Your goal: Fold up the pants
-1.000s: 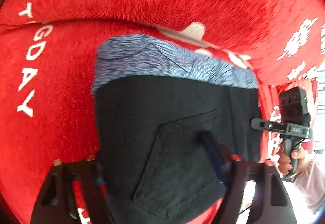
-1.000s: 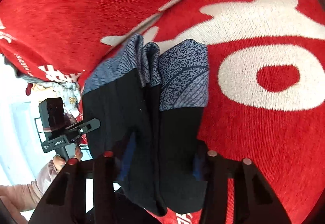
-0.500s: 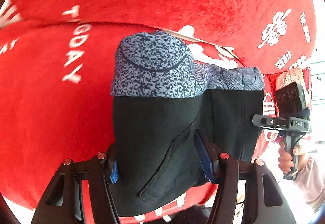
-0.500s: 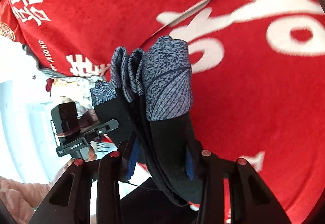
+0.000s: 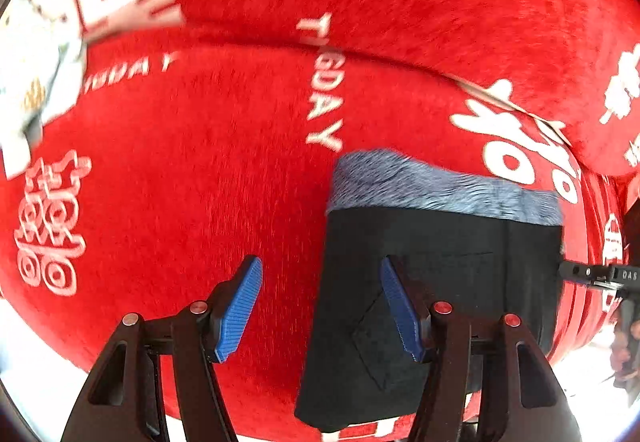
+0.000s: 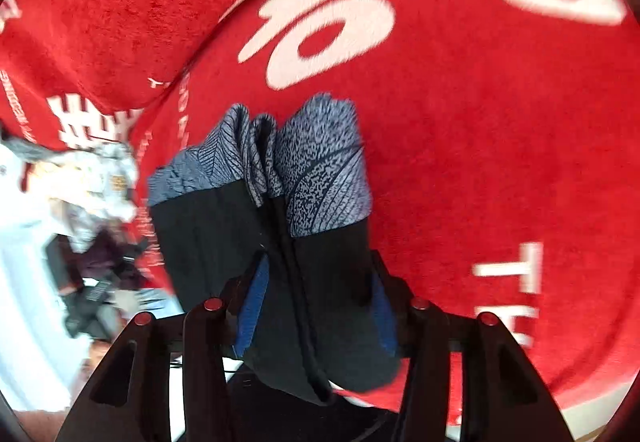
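A red blanket with white lettering [image 5: 240, 169] carries the folded black pants [image 5: 440, 282], grey-patterned band farthest from the cameras. Left gripper [image 5: 320, 306] has let go since a half-second ago, jaws spread; right gripper [image 6: 316, 306] remains clenched on the pants.

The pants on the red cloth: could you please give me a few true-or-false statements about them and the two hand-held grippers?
1. The left hand-held gripper is clamped on the pants. False: its jaws stand open with only red cloth between them; the pants lie beside it.
2. The right hand-held gripper grips a bunched black part of the pants. True.
3. The pants have a blue-grey patterned band. True.
4. The cloth under the pants is plain blue. False: it is red with white lettering.
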Demonstrator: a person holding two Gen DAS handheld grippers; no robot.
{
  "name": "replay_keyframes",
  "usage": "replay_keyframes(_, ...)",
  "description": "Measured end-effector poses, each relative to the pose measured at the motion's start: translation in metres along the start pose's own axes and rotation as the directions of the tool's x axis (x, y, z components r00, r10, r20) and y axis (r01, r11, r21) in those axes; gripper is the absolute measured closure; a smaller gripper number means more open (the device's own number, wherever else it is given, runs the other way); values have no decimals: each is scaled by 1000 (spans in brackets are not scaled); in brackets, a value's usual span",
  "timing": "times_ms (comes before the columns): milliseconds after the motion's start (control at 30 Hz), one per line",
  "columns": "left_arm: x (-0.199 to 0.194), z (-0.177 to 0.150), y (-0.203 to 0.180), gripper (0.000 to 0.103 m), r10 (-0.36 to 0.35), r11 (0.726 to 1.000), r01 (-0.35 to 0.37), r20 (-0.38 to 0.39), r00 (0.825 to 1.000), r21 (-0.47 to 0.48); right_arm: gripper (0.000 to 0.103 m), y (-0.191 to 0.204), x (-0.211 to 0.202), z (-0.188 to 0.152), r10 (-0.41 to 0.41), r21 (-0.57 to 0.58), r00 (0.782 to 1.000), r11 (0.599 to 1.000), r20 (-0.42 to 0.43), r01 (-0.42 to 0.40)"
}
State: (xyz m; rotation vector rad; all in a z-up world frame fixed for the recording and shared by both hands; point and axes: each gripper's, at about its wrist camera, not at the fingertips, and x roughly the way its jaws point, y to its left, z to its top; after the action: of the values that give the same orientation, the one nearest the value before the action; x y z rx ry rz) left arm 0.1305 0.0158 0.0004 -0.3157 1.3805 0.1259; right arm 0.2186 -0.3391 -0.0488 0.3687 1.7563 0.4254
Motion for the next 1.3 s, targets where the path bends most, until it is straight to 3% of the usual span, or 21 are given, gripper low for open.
replay_keyframes(67, -5, 0, -12, 38, -12, 999, 12, 5, 1000, 47, 77, 8, -18, -4, -49, -33, 997, 998, 58, 51)
replay_keyframes(100, -6, -1, -22, 33, -16, 998, 16, 3, 1000, 67, 80, 14, -24, -7, -48, -47, 996, 998, 80, 52)
replay_keyframes(167, 1, -3, -41, 22, -9, 995, 10, -5, 1000, 102, 81, 30, -32, -14, -24, -84, 993, 996, 112, 34)
replay_keyframes(300, 23, -15, -67, 21, 36, 990, -29, -50, 998, 139, 81, 59, -6, -20, -63, -157, 994, 985, 84, 76)
replay_keyframes(367, 33, -20, -71, 17, 73, 990, -68, -37, 997, 125, 81, 64, 7, -19, -93, -171, 992, 979, 87, 107)
replay_keyframes(400, 37, -21, -71, 4, 91, 989, -87, -31, 995, 122, 81, 64, 14, -16, -104, -168, 990, 979, 94, 119)
replay_keyframes(433, 43, -22, -70, 0, 106, 988, -102, -31, 994, 113, 81, 63, 17, -13, -112, -167, 989, 978, 99, 128)
replay_keyframes(633, 57, -15, -59, 0, 75, 996, -71, -68, 995, 60, 85, 62, 28, 5, -198, -196, 968, 954, 157, 227)
replay_keyframes(733, 50, -17, -60, 0, 80, 995, -75, -71, 994, 64, 69, 59, 24, 10, -222, -181, 963, 952, 154, 248)
replay_keyframes(833, 36, -22, -61, 0, 86, 994, -82, -56, 995, 72, 64, 55, 15, 8, -201, -156, 970, 963, 140, 222)
replay_keyframes(933, 27, -26, -63, 0, 123, 988, -118, -48, 991, 95, 47, 51, 7, -4, -212, -137, 968, 963, 133, 230)
replay_keyframes(1300, -2, -38, -75, 0, 168, 976, -155, -78, 983, 153, 25, 50, -13, -60, -258, -93, 963, 960, 76, 265)
